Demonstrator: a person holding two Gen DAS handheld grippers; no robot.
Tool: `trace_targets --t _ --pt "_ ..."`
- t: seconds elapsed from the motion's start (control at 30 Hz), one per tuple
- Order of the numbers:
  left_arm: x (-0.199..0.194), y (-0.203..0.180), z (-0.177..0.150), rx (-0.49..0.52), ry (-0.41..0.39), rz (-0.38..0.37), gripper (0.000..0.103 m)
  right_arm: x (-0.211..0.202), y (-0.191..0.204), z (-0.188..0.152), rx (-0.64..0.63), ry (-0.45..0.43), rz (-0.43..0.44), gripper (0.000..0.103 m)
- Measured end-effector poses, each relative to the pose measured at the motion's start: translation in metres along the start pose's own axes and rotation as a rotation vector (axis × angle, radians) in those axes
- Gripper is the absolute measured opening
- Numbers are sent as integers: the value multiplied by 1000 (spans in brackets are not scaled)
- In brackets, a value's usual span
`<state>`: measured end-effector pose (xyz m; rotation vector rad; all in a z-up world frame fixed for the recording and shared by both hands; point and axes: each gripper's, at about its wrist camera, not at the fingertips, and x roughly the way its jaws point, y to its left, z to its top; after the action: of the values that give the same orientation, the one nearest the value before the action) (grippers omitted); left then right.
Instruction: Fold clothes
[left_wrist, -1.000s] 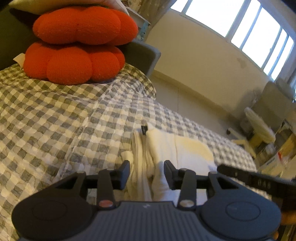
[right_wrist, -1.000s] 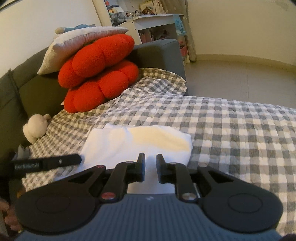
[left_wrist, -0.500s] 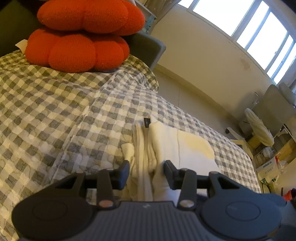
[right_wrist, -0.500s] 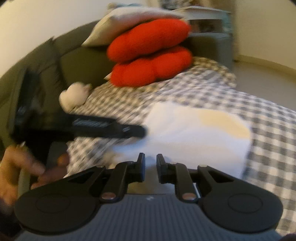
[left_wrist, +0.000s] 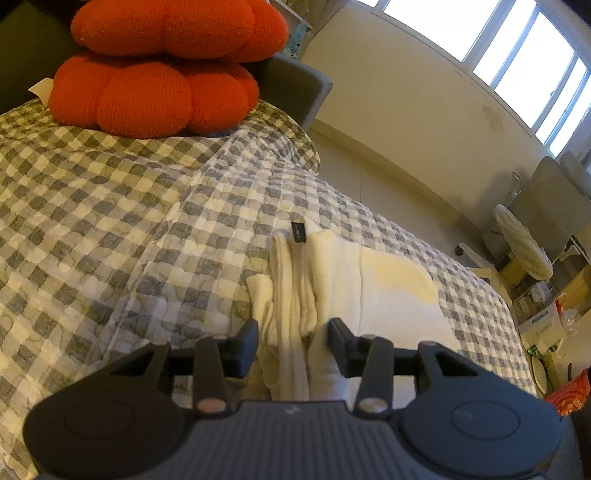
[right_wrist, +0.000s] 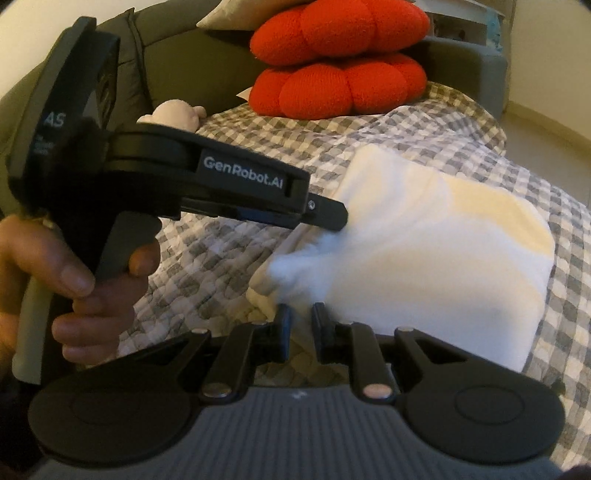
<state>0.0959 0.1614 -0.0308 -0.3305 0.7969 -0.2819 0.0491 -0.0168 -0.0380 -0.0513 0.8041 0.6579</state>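
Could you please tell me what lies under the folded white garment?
The folded white garment rests on the grey-and-white checked quilt. Whatever lies beneath the quilt there is covered.

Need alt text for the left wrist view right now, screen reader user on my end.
The open left gripper straddles the bunched edge of a folded white garment on a grey checked bedspread. Two red cushions are stacked beyond.

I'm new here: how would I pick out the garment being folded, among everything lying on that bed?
Start at the grey-and-white checked quilt covering the bed, with two stacked red puffy cushions at its far end. Nearer the camera lies a folded white cloth bundle, its layered edges facing the left gripper. It is the only plain white thing on the quilt, with a small black label at its far corner.
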Motion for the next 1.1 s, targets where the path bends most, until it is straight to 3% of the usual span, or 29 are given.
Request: trace_targets --t 0.2,0.37,0.43,0.5,0.9,1.1 --pt "0 3 -1 -1 7 -2 45 -30 -28 0 113 -91 8 19" --pt "-1 1 -2 10 10 4 45 -57 -73 -4 266 -142 -68 29" --pt "-1 0 -3 13 10 7 45 -66 -87 -7 327 -152 -80 29" --pt "-1 0 -2 15 11 9 45 -72 -97 -11 389 -163 -79 35" --pt "-1 1 -3 12 16 9 45 -70 -134 -33 713 -120 33 54" --pt "-1 2 -4 4 19 3 45 -60 -131 -31 727 -105 58 58"
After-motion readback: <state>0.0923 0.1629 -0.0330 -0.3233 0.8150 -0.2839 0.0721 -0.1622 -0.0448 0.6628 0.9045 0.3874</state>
